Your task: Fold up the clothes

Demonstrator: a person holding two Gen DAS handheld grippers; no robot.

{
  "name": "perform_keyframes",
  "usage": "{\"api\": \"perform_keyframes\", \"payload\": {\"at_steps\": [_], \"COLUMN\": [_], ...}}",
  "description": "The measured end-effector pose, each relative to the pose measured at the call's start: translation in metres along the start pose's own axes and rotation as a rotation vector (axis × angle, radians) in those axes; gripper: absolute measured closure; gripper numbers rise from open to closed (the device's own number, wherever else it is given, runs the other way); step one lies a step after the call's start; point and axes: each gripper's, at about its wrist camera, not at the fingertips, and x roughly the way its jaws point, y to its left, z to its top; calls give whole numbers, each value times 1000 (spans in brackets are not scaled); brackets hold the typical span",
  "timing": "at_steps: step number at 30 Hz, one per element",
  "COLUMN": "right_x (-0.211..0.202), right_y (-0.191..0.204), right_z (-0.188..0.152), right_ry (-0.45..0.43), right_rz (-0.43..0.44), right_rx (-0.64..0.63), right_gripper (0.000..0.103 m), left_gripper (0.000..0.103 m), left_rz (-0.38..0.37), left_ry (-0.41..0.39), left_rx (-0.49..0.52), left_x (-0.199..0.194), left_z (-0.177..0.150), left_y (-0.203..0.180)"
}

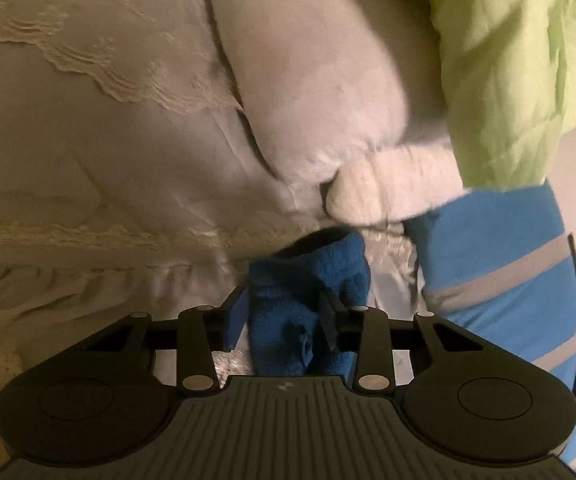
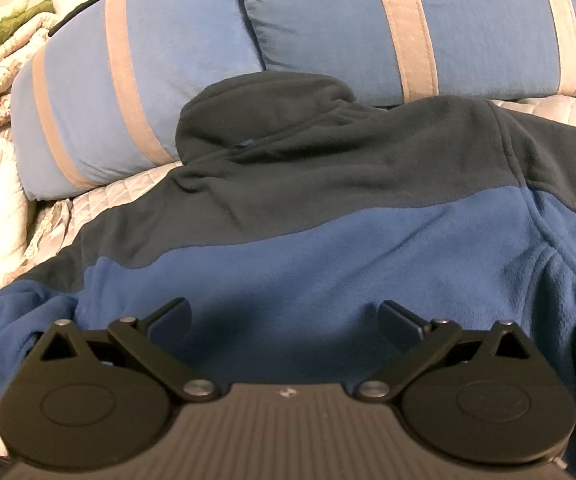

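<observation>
A fleece jacket [image 2: 328, 248], blue with a dark grey yoke and collar, lies spread on the bed in the right wrist view. My right gripper [image 2: 285, 316] hovers just over its blue part, jaws wide open and nothing pinched between them. In the left wrist view a bunched blue fleece sleeve end [image 1: 308, 280] sits between the fingers of my left gripper [image 1: 283, 318], and the pads press on it from both sides. The sleeve end sticks out past the fingertips toward a white plush shape.
Blue pillows with grey stripes [image 2: 135, 92] lie behind the jacket; one [image 1: 496, 264] shows right of the sleeve. A white plush item [image 1: 312, 92] and a lime-green cloth [image 1: 508, 60] lie beyond. A cream quilted bedspread [image 1: 87, 140] covers the bed.
</observation>
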Motion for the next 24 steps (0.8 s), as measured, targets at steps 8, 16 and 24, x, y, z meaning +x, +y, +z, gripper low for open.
{"api": "perform_keyframes", "payload": {"at_steps": [8, 16, 24], "right_x": [0, -2, -7], "right_y": [-2, -3, -6], "right_z": [1, 1, 2], "right_ry": [8, 5, 8], "right_rz": [1, 20, 49], "right_rx": [14, 21, 39], "right_gripper": [0, 0, 0], "left_gripper": [85, 87, 87], "left_rz": [179, 228, 354], "left_ry": [23, -52, -248], "left_rx": [110, 293, 378], "left_x": [0, -29, -76], "left_z": [2, 19, 54], "left_y": [-23, -63, -38]}}
